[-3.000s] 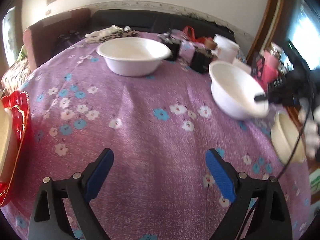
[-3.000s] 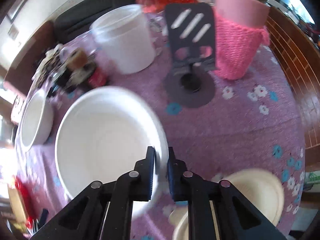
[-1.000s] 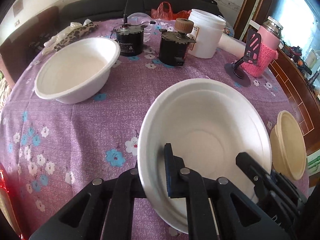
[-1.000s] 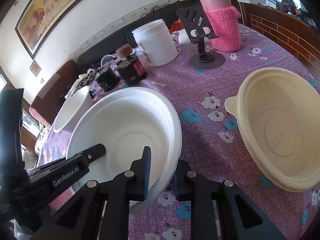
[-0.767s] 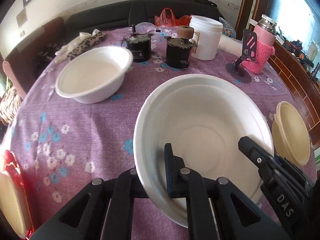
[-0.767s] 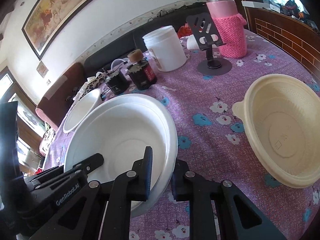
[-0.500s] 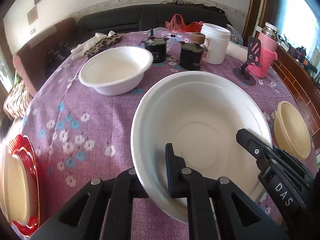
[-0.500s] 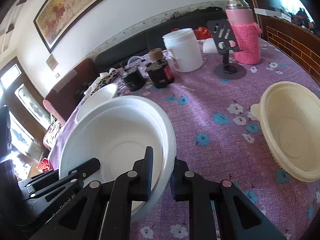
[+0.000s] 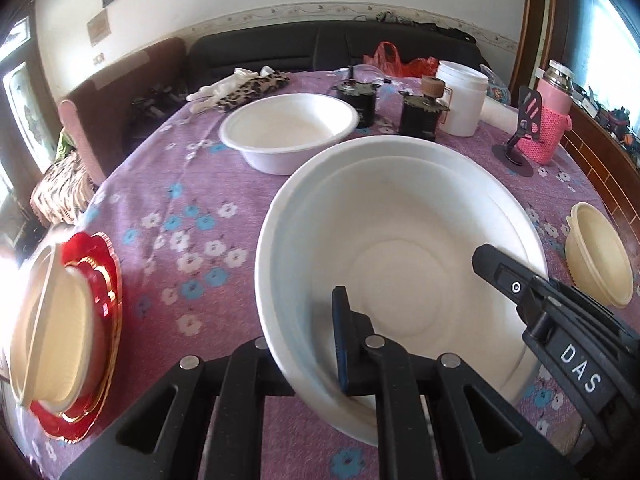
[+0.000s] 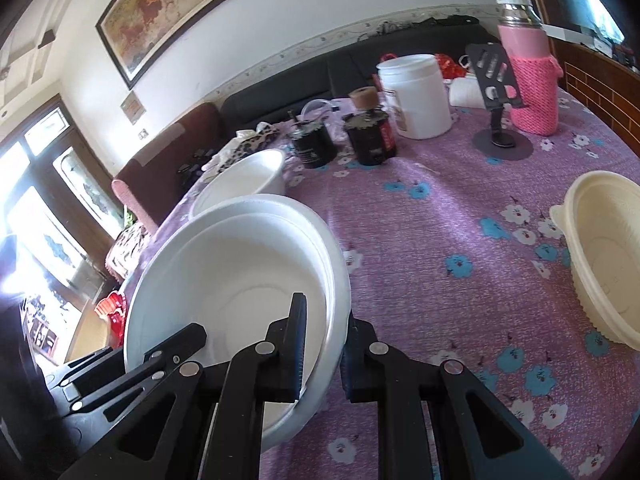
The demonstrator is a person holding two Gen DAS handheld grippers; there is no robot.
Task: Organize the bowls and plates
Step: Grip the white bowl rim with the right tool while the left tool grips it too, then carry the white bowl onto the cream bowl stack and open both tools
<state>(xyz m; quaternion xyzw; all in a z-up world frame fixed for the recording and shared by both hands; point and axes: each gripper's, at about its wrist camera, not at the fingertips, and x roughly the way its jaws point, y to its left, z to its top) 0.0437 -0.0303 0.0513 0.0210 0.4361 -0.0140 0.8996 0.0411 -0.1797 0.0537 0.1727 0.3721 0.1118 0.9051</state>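
Observation:
A large white bowl [image 9: 400,248] hangs tilted above the purple flowered table [image 9: 192,208], held by both grippers. My left gripper [image 9: 308,332] is shut on its near left rim, one blue pad inside the bowl. My right gripper [image 10: 324,332] is shut on the opposite rim of the same white bowl [image 10: 232,280]. A second white bowl [image 9: 288,136] stands on the table farther back. At the right edge sits a cream bowl [image 9: 600,260], and at the left a cream bowl [image 9: 52,320] rests on a red plate [image 9: 104,280].
At the back stand two dark jars [image 9: 424,116], a white tub [image 9: 462,96], a black phone stand [image 9: 520,136] and a pink-sleeved flask [image 9: 554,120]. Gloves and a leopard cloth [image 9: 244,88] lie at the far edge, with a dark sofa [image 9: 320,48] behind.
Both grippers have carried the white bowl up and toward the left side of the table. The red plate with its cream bowl has come into the left wrist view.

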